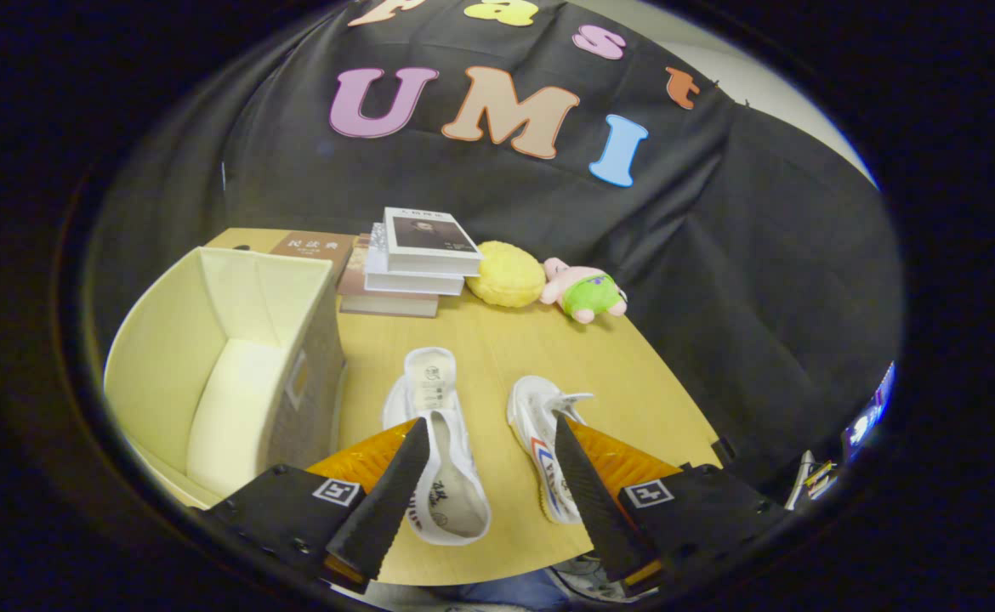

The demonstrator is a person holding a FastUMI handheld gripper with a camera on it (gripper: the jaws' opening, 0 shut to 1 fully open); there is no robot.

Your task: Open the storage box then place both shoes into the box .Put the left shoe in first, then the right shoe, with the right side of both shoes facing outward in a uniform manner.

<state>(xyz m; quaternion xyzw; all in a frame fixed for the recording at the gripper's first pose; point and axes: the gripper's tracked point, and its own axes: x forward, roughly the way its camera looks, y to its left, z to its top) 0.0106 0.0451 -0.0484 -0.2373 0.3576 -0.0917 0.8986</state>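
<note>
Beside the open storage box (234, 357), on its right, two white shoes (438, 442) are laid on the wooden table (633, 382), apparently on their sides. Above them the gripper (491, 429) is held wide apart, gripping nothing.

Two white shoes (442, 442); one open storage box (234, 374); three stacked books (412, 263); two plush toys (587, 291); one bench (633, 382).

box (208, 357) – cream inside, grey outside | shoes (442, 442) – white, red-blue stripes | table (497, 340) – tan wood | plush (587, 293) – pink, green
</note>
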